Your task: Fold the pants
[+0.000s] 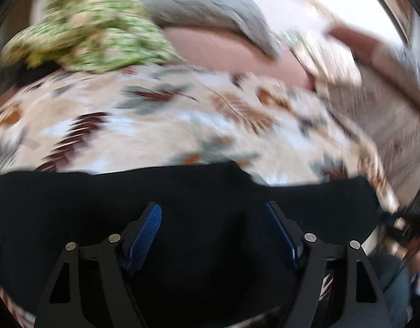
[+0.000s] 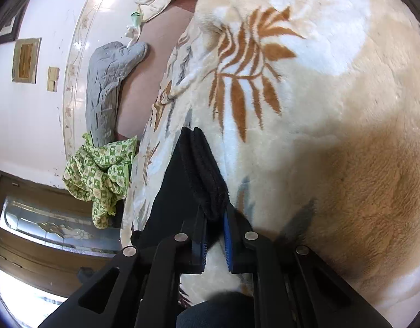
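The black pants (image 1: 182, 205) lie flat across the leaf-patterned blanket (image 1: 155, 120) in the blurred left wrist view. My left gripper (image 1: 214, 213) hovers over them with its blue pads wide apart, holding nothing. In the right wrist view my right gripper (image 2: 214, 218) is shut on a thick folded edge of the black pants (image 2: 201, 169), which stretch away from the pads over the cream blanket (image 2: 319, 109).
A crumpled green patterned cloth (image 1: 92, 30) and a grey quilted pillow (image 1: 210, 8) lie at the far side of the bed; both also show in the right wrist view, cloth (image 2: 100, 175), pillow (image 2: 106, 87). A white wall (image 2: 32, 109) and a wooden door (image 2: 45, 218) stand beyond.
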{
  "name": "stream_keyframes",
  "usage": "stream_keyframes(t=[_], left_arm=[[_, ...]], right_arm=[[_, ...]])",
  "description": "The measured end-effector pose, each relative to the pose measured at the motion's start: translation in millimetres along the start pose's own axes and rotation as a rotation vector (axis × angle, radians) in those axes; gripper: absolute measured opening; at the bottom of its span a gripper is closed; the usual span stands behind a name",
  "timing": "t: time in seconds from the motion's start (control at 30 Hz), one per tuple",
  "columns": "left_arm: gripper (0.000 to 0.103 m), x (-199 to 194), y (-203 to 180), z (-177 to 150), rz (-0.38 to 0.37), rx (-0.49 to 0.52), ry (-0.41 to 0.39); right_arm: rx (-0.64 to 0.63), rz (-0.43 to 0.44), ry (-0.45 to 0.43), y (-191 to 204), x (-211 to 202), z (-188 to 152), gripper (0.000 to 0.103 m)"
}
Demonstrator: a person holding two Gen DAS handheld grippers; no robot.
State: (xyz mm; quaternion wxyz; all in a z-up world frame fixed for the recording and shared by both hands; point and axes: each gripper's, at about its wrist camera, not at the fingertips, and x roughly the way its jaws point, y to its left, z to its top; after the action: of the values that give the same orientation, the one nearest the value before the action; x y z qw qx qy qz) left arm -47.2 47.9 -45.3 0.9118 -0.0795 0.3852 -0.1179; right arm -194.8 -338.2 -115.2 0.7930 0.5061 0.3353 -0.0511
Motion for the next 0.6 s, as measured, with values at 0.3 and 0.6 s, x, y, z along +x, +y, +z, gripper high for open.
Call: stream_keyframes(t=[0.3, 0.6], left_arm=[[0.077, -44.4, 58.6, -46.3, 0.145, -0.177, -0.119], [0.081, -32.6, 63.3, -47.8, 0.108, -0.204, -0.109]], right_arm=[[-0.302, 0.075, 0.043, 91.4, 10.0, -31.6, 0.008], [-0.803, 0.237, 0.27, 210.1, 83.9, -122.0, 0.008]])
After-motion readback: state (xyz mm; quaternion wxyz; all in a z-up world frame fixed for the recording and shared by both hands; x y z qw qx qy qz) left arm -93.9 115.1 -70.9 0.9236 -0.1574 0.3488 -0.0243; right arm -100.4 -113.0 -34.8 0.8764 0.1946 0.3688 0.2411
